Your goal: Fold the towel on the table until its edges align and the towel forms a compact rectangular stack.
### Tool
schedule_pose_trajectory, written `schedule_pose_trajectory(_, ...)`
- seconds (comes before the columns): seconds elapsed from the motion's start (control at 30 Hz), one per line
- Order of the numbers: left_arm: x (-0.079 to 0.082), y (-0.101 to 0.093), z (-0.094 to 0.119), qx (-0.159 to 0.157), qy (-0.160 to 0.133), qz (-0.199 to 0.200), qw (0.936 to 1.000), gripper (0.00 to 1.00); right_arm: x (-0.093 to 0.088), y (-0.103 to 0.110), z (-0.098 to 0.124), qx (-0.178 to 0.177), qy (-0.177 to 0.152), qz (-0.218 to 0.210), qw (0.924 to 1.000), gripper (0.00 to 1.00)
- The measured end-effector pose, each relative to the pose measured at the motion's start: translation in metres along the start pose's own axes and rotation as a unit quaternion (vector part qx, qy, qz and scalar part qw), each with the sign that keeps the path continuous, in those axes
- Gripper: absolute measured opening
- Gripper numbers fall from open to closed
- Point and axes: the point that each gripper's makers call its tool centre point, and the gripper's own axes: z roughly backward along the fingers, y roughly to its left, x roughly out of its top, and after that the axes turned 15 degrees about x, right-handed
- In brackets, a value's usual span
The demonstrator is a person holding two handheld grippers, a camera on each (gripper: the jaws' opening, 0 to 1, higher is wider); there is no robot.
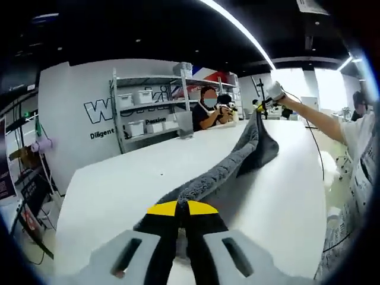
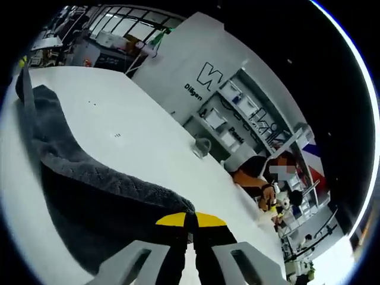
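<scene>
Stretching: one grey towel [image 1: 237,160] hung above one white table [image 1: 119,184].
Grippers: two, left gripper [image 1: 183,209] and right gripper [image 2: 191,221], each pinched a towel corner.

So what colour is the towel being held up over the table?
Dark grey towel; it shows best in the right gripper view.
</scene>
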Motion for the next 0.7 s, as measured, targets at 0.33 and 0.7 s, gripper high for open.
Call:
schedule_pose_trajectory(0.33,0.025,0.047,-0.006,0.033,-0.007,0.006,0.9994,0.05,0.006,0.002,0.009,0.007,-0.005,0.011,0.9999,0.03)
schedule_pose_trajectory(0.7,0.038,0.091,0.014,0.071,0.001,-0.014,0.9974,0.05,0.026,0.038,0.06,0.069,-0.036,0.061,0.9951,0.03)
